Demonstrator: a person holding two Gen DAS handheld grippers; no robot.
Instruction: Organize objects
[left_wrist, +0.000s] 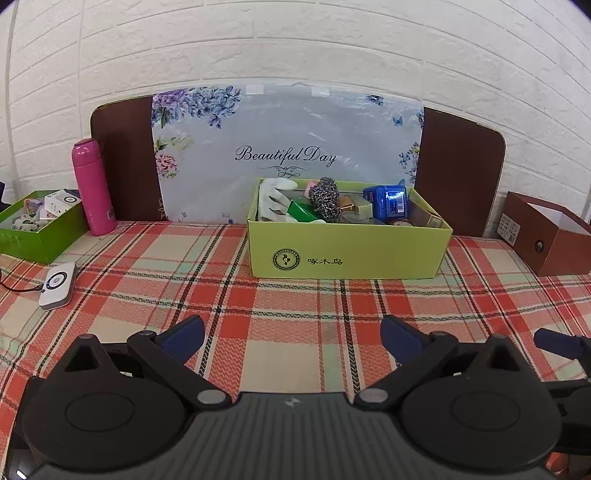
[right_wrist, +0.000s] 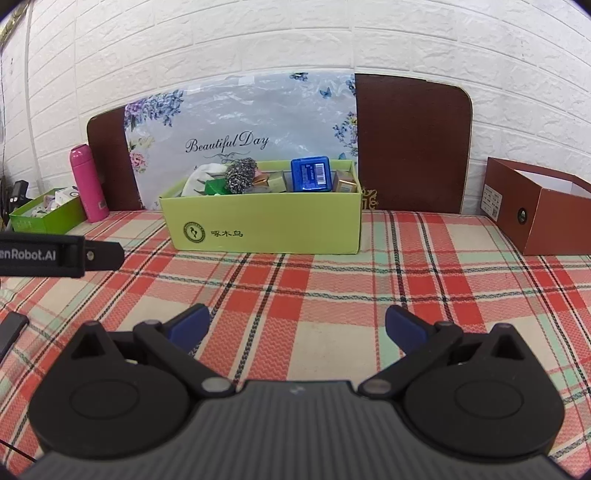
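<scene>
The yellow-green box (left_wrist: 347, 251) is set on the checked cloth (left_wrist: 295, 314) near the wall, its long side running left to right and its printed face turned toward the cameras. It is crowded with small things: a white glove (left_wrist: 275, 201), a blue pack (right_wrist: 310, 174), a metal scrubber (right_wrist: 240, 180) and little cartons. These are judged light; the glove soft and best pinched at a fold, the pack stiff and best taken across its narrow edges. A brown box (right_wrist: 535, 214) stands well apart at the right, a green tray (left_wrist: 37, 229) and pink bottle (left_wrist: 92, 188) at the left. The left gripper (left_wrist: 291, 334) and right gripper (right_wrist: 297, 326) are both spread wide, with nothing held.
</scene>
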